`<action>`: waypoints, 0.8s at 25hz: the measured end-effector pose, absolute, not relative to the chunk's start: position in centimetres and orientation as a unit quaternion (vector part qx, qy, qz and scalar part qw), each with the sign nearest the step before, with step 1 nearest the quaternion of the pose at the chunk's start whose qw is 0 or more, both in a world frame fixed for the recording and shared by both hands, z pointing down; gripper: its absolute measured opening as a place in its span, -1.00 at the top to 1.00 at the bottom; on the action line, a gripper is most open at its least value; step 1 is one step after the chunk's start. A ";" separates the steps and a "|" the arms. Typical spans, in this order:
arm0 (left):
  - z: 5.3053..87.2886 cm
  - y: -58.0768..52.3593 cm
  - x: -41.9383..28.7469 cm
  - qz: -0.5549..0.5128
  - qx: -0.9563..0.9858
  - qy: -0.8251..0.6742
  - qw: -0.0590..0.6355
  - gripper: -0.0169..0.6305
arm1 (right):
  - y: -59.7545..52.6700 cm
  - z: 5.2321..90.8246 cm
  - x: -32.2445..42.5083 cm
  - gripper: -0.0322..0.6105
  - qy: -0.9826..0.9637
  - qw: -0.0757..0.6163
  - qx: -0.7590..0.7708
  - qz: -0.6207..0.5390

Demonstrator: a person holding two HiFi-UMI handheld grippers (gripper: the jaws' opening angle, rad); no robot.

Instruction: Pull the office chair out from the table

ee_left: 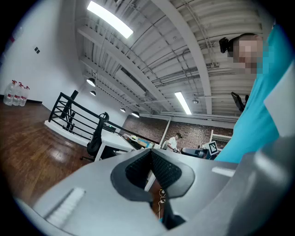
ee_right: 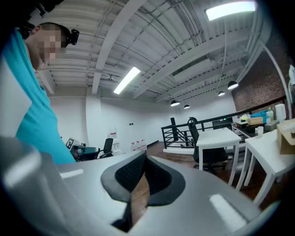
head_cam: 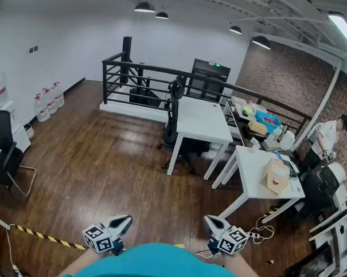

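A black office chair is tucked against the left side of a white table across the room. The same chair is small in the left gripper view, and the chair stands by the white table in the right gripper view. My left gripper and right gripper hang close to my body at the bottom of the head view, far from the chair. The left gripper and the right gripper are both shut with nothing between the pads.
A second white table carrying a cardboard box stands to the right. Black railing runs behind the tables. Another black chair sits at the far left. Yellow-black tape lies on the wooden floor. A person stands at the right.
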State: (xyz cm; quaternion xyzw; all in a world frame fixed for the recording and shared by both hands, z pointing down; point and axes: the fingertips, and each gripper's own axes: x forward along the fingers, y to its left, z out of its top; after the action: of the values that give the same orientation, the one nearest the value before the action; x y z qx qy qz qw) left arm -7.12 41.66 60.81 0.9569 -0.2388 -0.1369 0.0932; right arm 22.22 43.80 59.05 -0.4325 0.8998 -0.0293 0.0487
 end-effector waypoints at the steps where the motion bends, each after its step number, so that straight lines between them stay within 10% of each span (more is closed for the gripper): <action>1: 60.6 41.6 -8.1 -0.140 0.955 -0.240 0.100 0.89 | 43.7 58.8 21.3 0.90 0.899 0.049 -0.434 -0.028; 20: 61.0 34.3 -19.1 -0.132 0.955 -0.247 0.098 0.89 | 36.4 60.4 11.8 0.90 0.894 0.044 -0.442 -0.054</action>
State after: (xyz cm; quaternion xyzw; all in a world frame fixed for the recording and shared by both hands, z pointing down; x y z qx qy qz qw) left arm -19.13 34.30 61.00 0.9549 -0.2472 -0.1324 0.0979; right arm 11.80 36.37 60.37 -0.4418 0.8944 -0.0536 0.0440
